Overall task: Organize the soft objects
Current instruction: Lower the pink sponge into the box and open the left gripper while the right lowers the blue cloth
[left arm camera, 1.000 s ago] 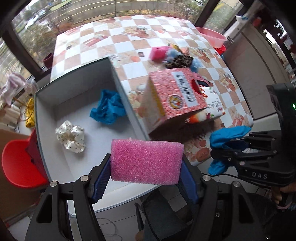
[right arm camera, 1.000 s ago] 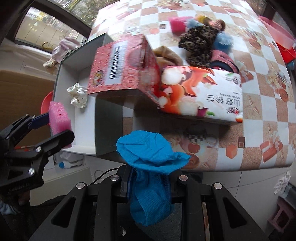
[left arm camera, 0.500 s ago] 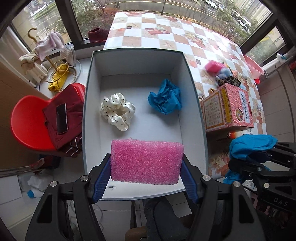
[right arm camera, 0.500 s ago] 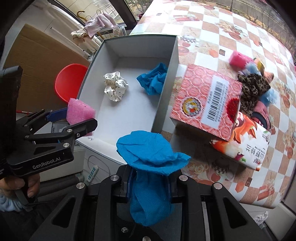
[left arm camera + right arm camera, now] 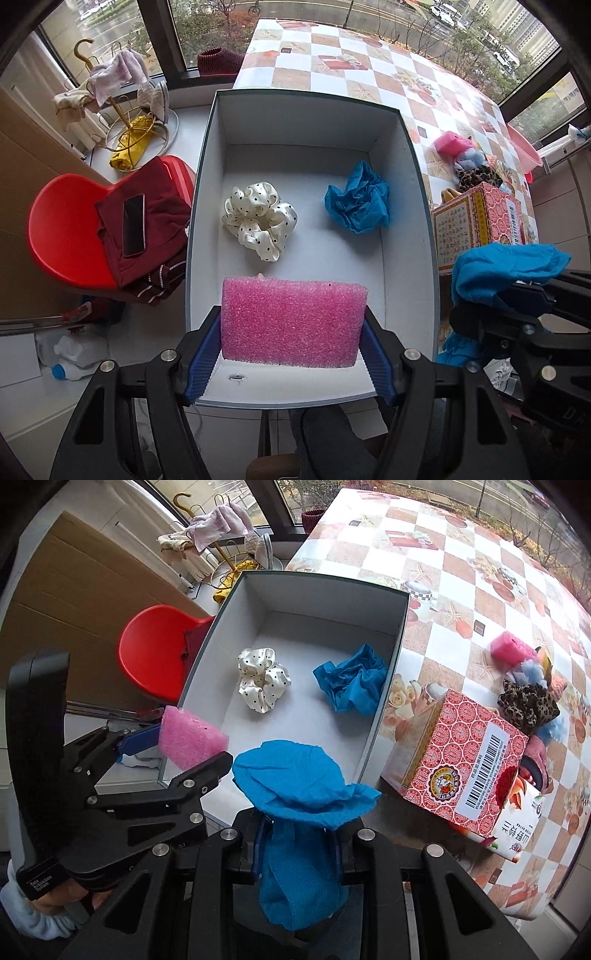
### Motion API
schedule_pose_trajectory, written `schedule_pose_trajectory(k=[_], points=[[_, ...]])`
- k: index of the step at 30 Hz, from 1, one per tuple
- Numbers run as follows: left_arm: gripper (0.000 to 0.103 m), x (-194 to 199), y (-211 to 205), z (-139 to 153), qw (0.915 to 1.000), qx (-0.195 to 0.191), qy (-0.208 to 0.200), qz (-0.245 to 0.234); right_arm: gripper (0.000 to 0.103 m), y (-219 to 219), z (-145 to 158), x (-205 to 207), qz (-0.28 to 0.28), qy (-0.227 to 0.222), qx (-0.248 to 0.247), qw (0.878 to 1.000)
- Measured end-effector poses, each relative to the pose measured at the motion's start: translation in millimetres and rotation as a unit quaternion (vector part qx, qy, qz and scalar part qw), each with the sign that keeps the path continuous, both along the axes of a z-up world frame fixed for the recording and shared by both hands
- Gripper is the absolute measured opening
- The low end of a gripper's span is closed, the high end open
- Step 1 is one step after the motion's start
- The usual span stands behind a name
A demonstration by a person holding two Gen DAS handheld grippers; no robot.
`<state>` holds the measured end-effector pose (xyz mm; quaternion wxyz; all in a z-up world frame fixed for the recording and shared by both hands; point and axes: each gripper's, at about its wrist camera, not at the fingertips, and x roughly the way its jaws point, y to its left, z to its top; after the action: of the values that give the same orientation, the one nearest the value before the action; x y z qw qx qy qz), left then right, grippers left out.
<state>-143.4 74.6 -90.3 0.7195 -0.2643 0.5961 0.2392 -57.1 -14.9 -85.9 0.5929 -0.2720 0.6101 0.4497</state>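
Note:
My left gripper point(image 5: 293, 326) is shut on a pink sponge point(image 5: 291, 323) and holds it over the near end of the grey box point(image 5: 421, 206). The sponge also shows in the right wrist view point(image 5: 188, 740). My right gripper point(image 5: 301, 845) is shut on a blue cloth point(image 5: 299, 797), just right of the box's near corner; the cloth shows in the left wrist view point(image 5: 498, 271). Inside the box lie a white dotted scrunchie point(image 5: 258, 219) and a crumpled blue cloth point(image 5: 360, 199).
A red patterned carton point(image 5: 461, 768) and a printed tissue pack point(image 5: 517, 834) lie on the checked table right of the box. A pile of soft items point(image 5: 524, 679) sits behind them. A red chair point(image 5: 70, 229) with a phone stands left of the box.
Both grippers have swung left, from beside the red carton to the near end of the box. The sponge and the blue cloth stay gripped.

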Motion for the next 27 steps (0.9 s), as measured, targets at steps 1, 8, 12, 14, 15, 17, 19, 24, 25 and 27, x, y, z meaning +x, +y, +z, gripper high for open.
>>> schedule_pose_trajectory(k=[1,8,12,14,15,17,19,24,25,27], points=[[0.073,0.3,0.0,-0.5,1.0,-0.001,0.001,-0.001,0.029,0.0,-2.3,0.8,-0.003,0.004,-0.004,1.0],[0.073,7.0,3.3,-4.4,1.0,-0.004,0.002,-0.007,0.028,1.6,-8.1,6.7,-0.011,0.011,-0.014,1.0],[0.073,8.5,6.3,-6.3,1.0,-0.007,0.002,-0.005,0.029,4.2,-10.5,8.3,-0.01,0.013,-0.018,1.0],[0.073,8.7,7.8,-7.3,1.0,-0.008,0.003,-0.004,0.029,5.5,-11.5,8.5,-0.008,0.014,-0.02,1.0],[0.073,8.9,8.6,-8.0,0.9999,-0.009,0.004,-0.003,0.028,6.3,-12.2,8.6,-0.007,0.014,-0.021,1.0],[0.073,8.9,10.3,-9.4,0.9999,-0.01,0.006,-0.003,0.029,7.9,-13.5,8.6,-0.006,0.015,-0.023,1.0],[0.073,9.1,11.6,-10.7,0.9999,-0.012,0.009,-0.002,0.029,9.5,-14.3,8.9,-0.005,0.016,-0.024,1.0],[0.073,9.7,14.3,-13.5,0.9998,-0.014,0.013,-0.003,0.028,13.4,-17.4,8.9,-0.003,0.019,-0.029,0.999],[0.073,9.9,14.7,-14.0,0.9998,-0.015,0.014,-0.003,0.028,14.0,-17.9,8.8,-0.003,0.019,-0.029,0.999],[0.073,10.2,15.4,-14.6,0.9998,-0.015,0.015,-0.004,0.029,15.5,-18.6,8.8,-0.001,0.02,-0.03,0.999]])
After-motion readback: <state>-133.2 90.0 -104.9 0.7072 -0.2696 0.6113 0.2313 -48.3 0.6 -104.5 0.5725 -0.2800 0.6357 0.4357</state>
